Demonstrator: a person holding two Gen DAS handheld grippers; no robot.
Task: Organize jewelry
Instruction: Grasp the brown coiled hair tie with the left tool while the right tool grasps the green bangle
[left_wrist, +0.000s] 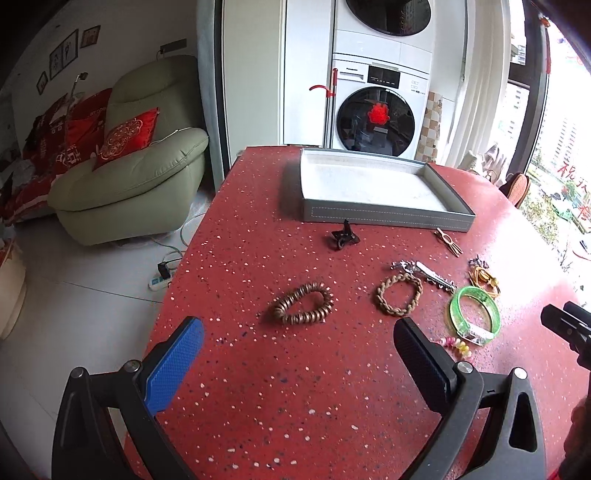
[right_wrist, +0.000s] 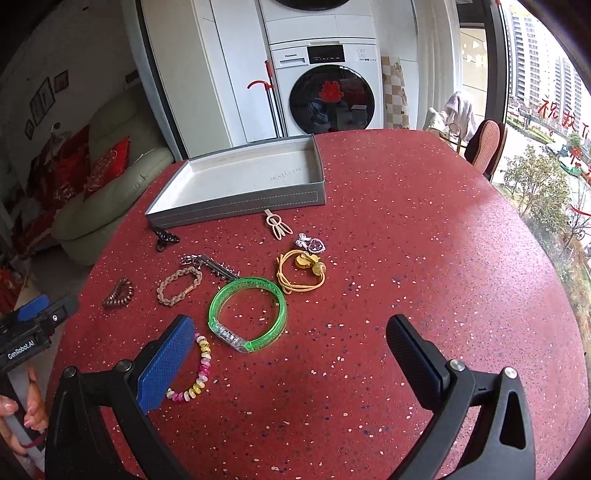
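A grey tray with a white lining stands at the far side of the red table; it also shows in the right wrist view. Jewelry lies loose in front of it: a bronze coil bracelet, a beige chain bracelet, a green bangle, a pink-yellow bead bracelet, a yellow hair tie, a dark claw clip, a silver clip and a beige clip. My left gripper is open, near the coil bracelet. My right gripper is open, near the green bangle.
The red speckled table has a rounded edge. A purple sparkly piece lies by the hair tie. A green armchair and a power strip on the floor are to the left. A washer stands behind the table. A chair is at the far right.
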